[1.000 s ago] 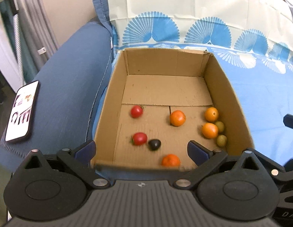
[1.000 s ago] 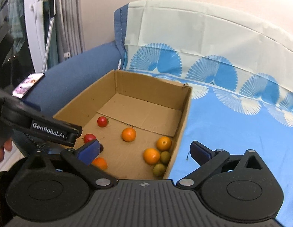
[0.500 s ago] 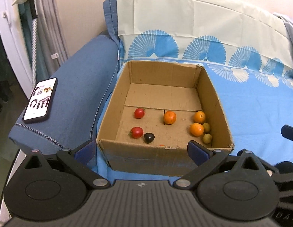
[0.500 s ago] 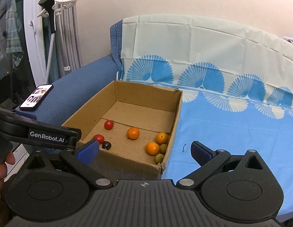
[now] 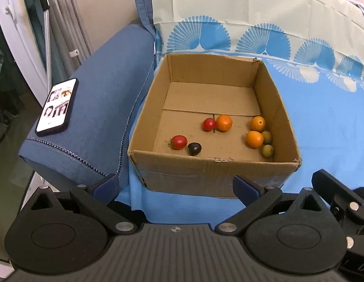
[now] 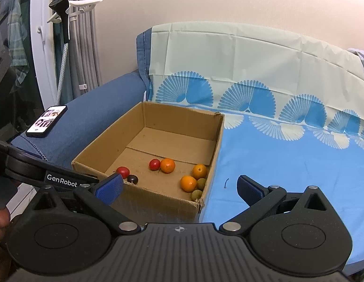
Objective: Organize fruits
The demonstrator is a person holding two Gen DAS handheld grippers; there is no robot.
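Left gripper [image 5: 175, 186] is held nearest the camera, fingers spread wide, nothing between them. Right gripper [image 6: 179, 186] is likewise held with fingers apart and empty, just short of the box.

Box [image 5: 205, 171] is set open-topped on a blue cloth [image 5: 327, 122], beside a sofa arm [image 5: 99, 108].

Fruit is seen on the box floor, all in its near half. At 7 o'clock: a red tomato [image 5: 179, 142] with a dark fruit [image 5: 194, 148] just beside it. At centre: a second tomato [image 5: 209, 124] touching an orange [image 5: 224, 123]. At 4 o'clock, by the right wall: two oranges [image 5: 255, 139] and two green fruits [image 5: 267, 150], clustered.

A phone [image 5: 57, 107] is laid on the sofa arm, screen lit, at 10 o'clock from the box.
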